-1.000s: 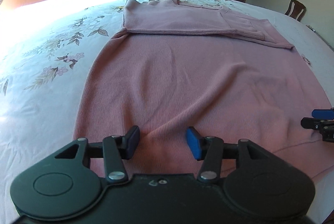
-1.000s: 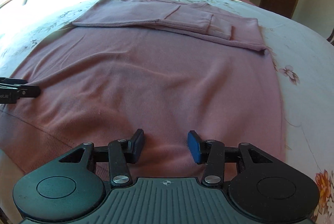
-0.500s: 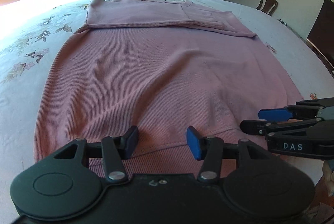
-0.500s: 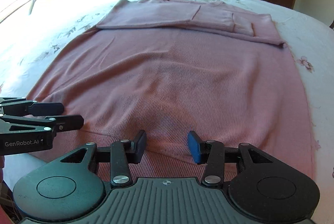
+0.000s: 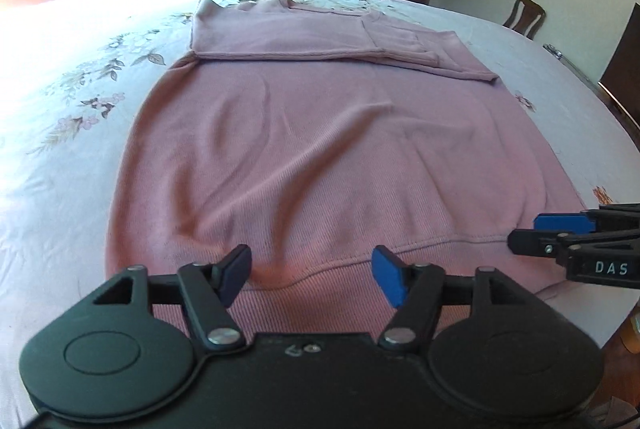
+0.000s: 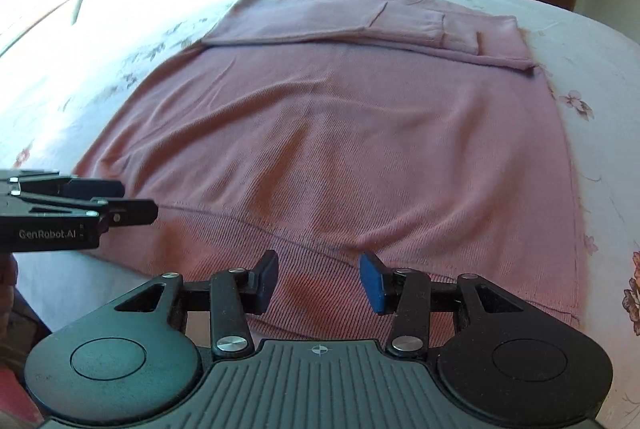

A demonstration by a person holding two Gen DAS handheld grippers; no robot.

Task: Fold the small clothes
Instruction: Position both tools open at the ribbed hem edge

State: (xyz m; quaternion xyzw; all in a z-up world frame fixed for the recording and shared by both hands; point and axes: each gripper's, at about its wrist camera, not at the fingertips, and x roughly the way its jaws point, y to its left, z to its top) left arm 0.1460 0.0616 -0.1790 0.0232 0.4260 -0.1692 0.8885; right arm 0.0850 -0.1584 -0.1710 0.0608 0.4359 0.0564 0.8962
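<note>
Sleeves lie folded across the far end of the pink sweater [image 5: 320, 149]; the hem fold remains, with the left hand-held gripper [image 5: 312, 275] and right hand-held gripper [image 6: 318, 281] both released just above the near hem [image 6: 328, 293].

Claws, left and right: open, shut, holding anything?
Left claw: open, empty, over the pink sweater's hem.
Right claw: open, empty, over the same hem.
</note>
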